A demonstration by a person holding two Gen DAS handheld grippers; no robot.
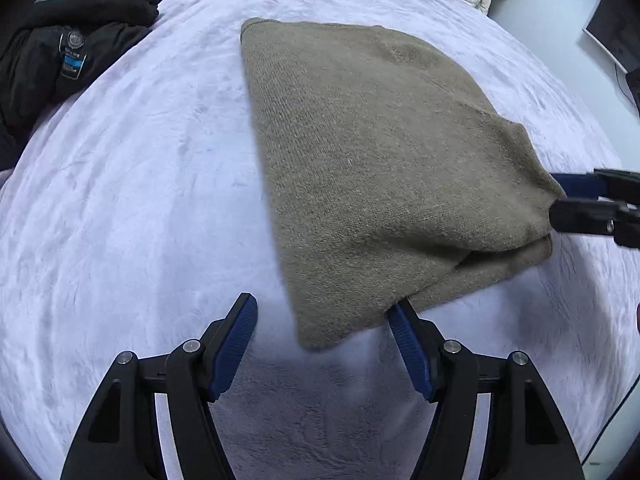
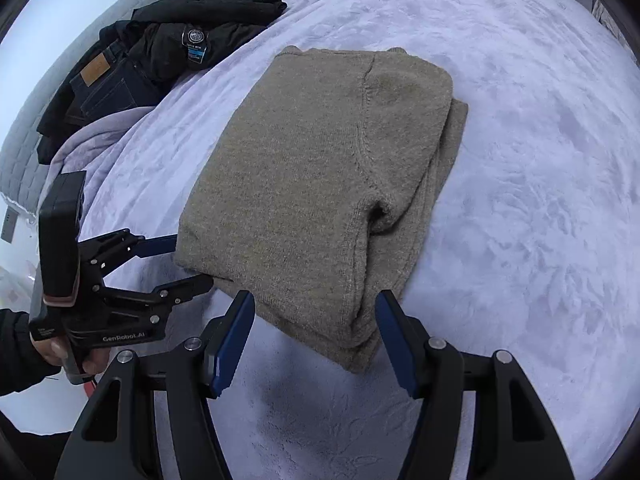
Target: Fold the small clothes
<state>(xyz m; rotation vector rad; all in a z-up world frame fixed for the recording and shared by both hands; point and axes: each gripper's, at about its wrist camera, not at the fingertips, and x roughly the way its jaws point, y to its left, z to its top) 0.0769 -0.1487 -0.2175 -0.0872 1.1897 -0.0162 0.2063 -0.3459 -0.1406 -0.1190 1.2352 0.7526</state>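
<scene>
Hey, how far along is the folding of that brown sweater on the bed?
Mostly done: the brown sweater lies folded into a compact, layered rectangle on the lavender blanket. In hand: nothing is gripped; the left gripper and right gripper both stand open at its near corners. Left: perhaps a final tidy or another fold, and the dark clothes piled at the bed's edge look unfolded.

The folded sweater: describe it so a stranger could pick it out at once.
Start from the pale lilac plush blanket covering the bed. In its middle lies the folded sweater, a thick olive-brown knit rectangle. Unlike the dark pile at the bed's far left, a black jacket and jeans, it is neatly folded, light in colour, and lies alone.
</scene>
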